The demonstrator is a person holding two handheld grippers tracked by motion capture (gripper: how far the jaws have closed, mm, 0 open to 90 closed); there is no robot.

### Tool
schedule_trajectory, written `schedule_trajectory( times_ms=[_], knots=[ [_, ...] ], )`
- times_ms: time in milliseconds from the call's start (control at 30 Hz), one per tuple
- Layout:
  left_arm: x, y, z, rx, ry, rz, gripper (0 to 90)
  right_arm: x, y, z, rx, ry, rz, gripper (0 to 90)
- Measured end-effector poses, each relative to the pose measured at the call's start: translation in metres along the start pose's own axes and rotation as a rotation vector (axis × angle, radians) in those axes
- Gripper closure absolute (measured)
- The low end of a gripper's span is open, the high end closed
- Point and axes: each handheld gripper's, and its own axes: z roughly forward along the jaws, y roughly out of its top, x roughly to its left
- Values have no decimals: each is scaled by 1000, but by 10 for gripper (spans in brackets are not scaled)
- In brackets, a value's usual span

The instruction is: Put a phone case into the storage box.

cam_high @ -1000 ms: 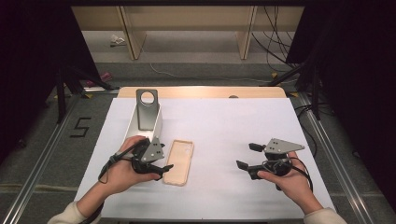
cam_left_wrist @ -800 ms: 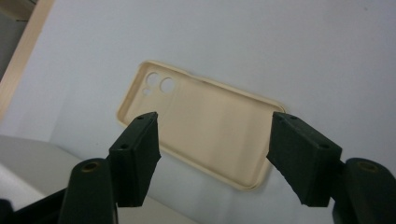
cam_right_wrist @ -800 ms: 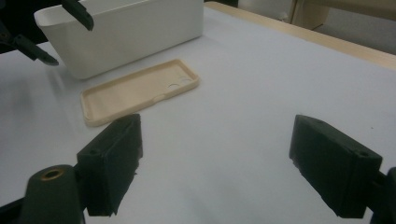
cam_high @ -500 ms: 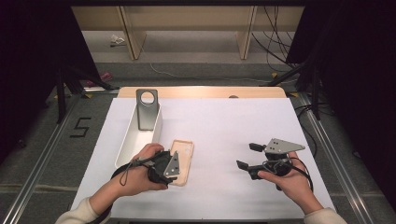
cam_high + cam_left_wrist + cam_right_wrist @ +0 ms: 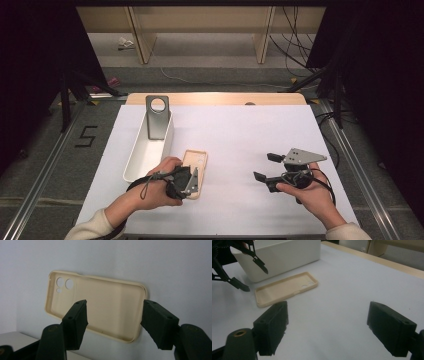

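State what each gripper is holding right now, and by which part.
Nothing is held. The left gripper has just been closing its jaws astride the near end of the beige phone case, not yet pressing it. The right gripper is open.

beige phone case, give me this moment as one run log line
left tongs: open, just been closing, straddling flat beige silicone phone case | case: on white table, beside white bin | right tongs: open, empty
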Motion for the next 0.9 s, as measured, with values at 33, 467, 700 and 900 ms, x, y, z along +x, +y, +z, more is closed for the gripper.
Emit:
schedule_trajectory(
  times_ms=[33, 467, 700, 900],
  knots=[
    [-1, 1, 1, 7, -4, 9, 367, 0, 0, 0, 1, 1, 0, 182],
    [-6, -2, 17, 83, -34, 65, 358, 0, 0, 0, 1, 4, 0, 182],
    [-8, -2, 21, 107, -30, 82, 366, 0, 0, 0, 2, 5, 0, 183],
    [-9, -4, 24, 116, -43, 67, 367, 0, 0, 1, 3, 6, 1, 184]
  ],
)
